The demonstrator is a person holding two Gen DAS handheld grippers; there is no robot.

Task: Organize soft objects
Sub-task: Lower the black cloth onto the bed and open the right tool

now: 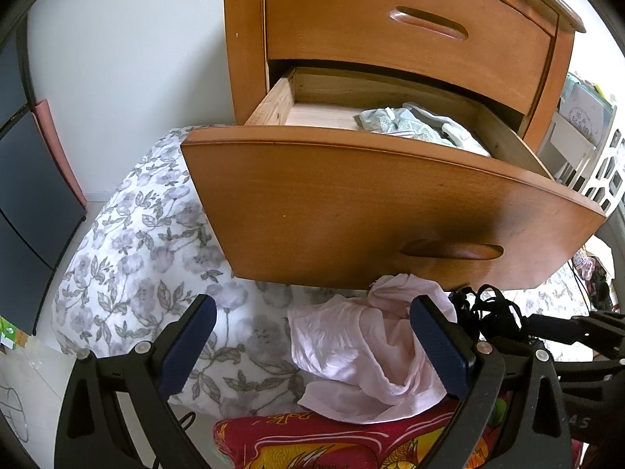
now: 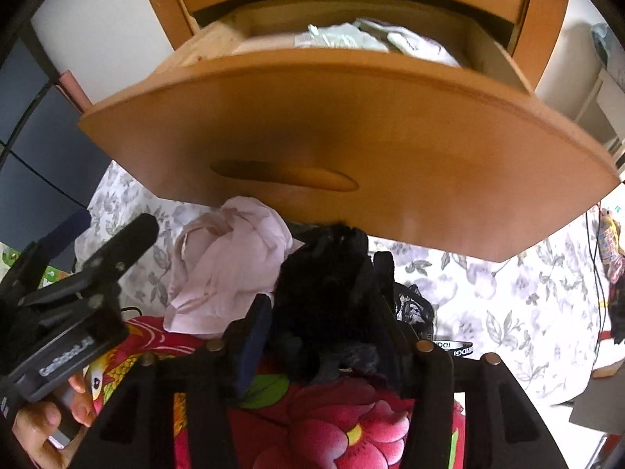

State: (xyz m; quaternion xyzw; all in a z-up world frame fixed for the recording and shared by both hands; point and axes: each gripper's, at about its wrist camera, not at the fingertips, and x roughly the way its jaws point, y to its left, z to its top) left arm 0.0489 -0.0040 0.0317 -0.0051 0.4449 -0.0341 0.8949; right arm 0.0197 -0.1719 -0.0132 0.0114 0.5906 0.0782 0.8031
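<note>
Holding the right gripper [image 2: 324,281] spread around the black cloth [image 2: 332,250], one finger on each side, and not squeezing it as far as can be seen. Holding the left gripper [image 1: 312,305] wide open too, gripping nothing, just above the pink cloth [image 1: 351,355]. Finding both cloths lying side by side, touching, on a red blanket [image 2: 332,422] and a flowery quilt [image 1: 148,242], right under the front of the open drawer [image 1: 390,203]. Seeing some pale green clothes [image 1: 422,125] already lying inside the drawer. Guessing the black cloth to be very light, thin and floppy, maybe lacy, so likely sagging and dangling when lifted. Leaning toward pinching its thick bunched middle, not a loose edge or strap, for fear of a strap slipping out or catching on the drawer front. Guessing much the same for the pink cloth: soft, thin, crumpled, not breakable, and best taken at its big fold. Not being able to tell what kind of clothes these are. Missing the lower part of the black cloth, hidden behind the right gripper's fingers. Struggling with the blurry right view, with dark pads against dark cloth being hard to tell apart. Losing the back of the drawer in shadow. Catching only part of a hand [image 2: 43,430] at the picture's edge, holding the left gripper.
</note>
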